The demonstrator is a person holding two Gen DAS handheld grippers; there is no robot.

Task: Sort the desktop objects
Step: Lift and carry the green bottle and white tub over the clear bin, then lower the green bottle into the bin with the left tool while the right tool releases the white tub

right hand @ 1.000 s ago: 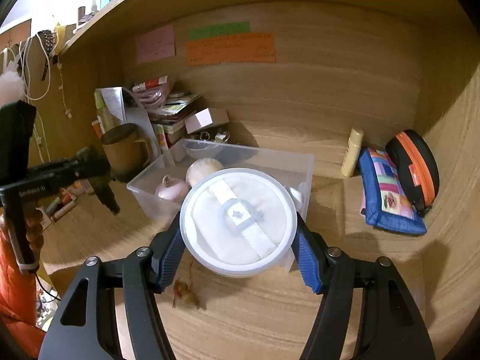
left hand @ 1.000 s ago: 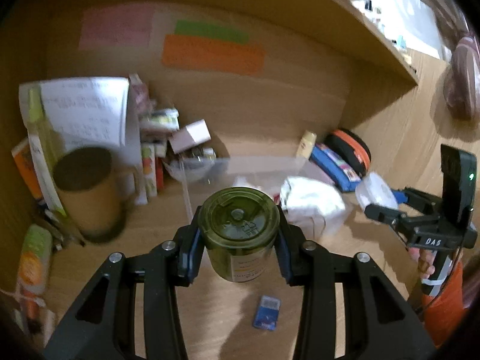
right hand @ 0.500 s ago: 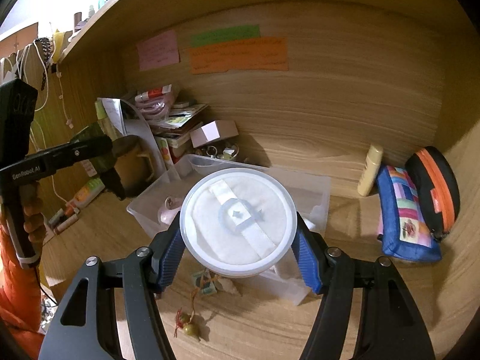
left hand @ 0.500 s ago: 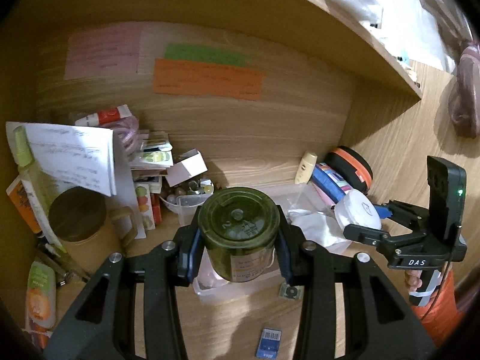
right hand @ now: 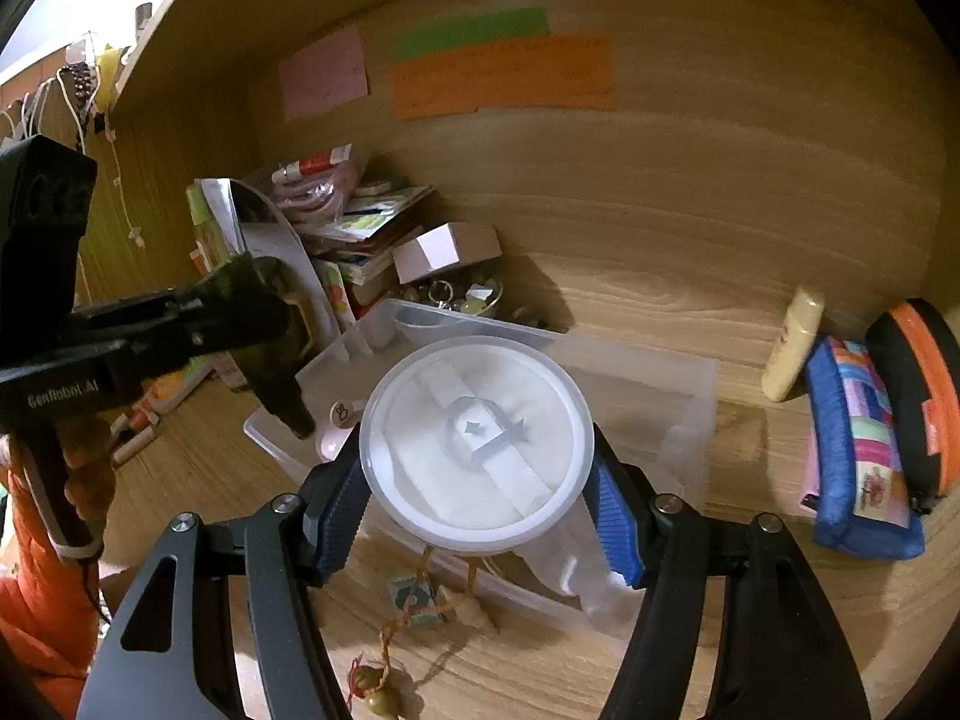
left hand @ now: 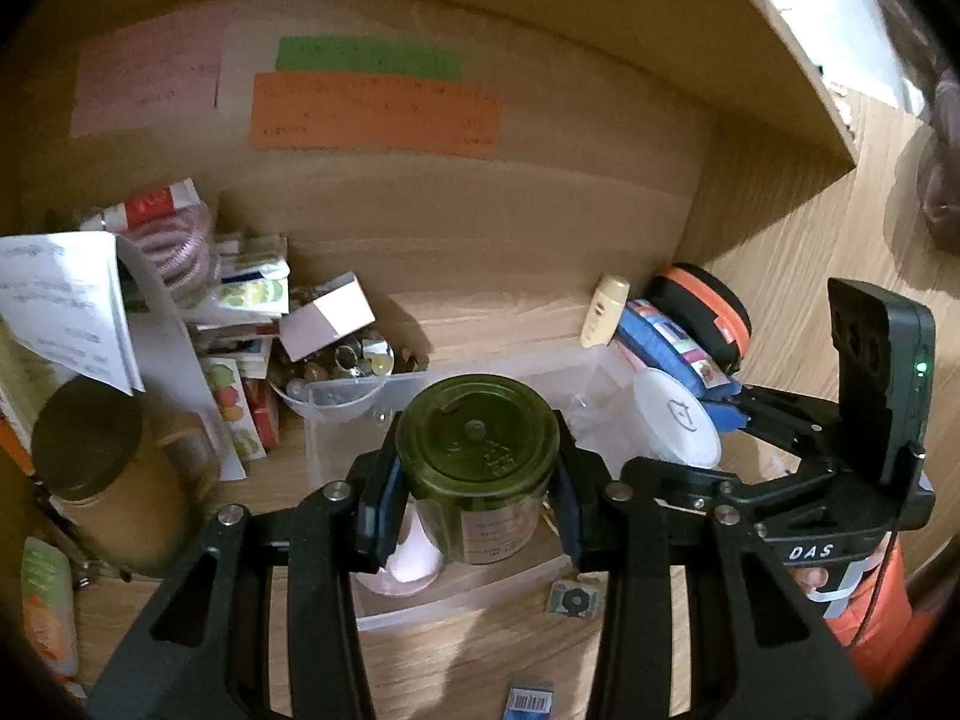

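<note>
My left gripper (left hand: 477, 507) is shut on a glass jar with a dark green lid (left hand: 477, 450), held upright over the front part of a clear plastic bin (left hand: 336, 420). A pink round thing lies in the bin just below the jar. My right gripper (right hand: 477, 519) is shut on a round white lidded container (right hand: 477, 450), held above the same bin (right hand: 690, 396). In the left wrist view the right gripper (left hand: 720, 414) hangs at the right with the white container (left hand: 675, 420). In the right wrist view the left gripper (right hand: 270, 360) reaches in from the left.
A brown mug (left hand: 90, 462) and a pile of papers and boxes stand at the left. A cream tube (right hand: 792, 354), a blue pouch (right hand: 858, 450) and an orange-edged case (right hand: 924, 402) line the right. A beaded charm (right hand: 384, 660) and a small card (left hand: 573, 600) lie before the bin.
Both grippers have moved forward with their loads and now hang over the clear bin. The right gripper has drawn closer to the left one. Neither grip has altered.
</note>
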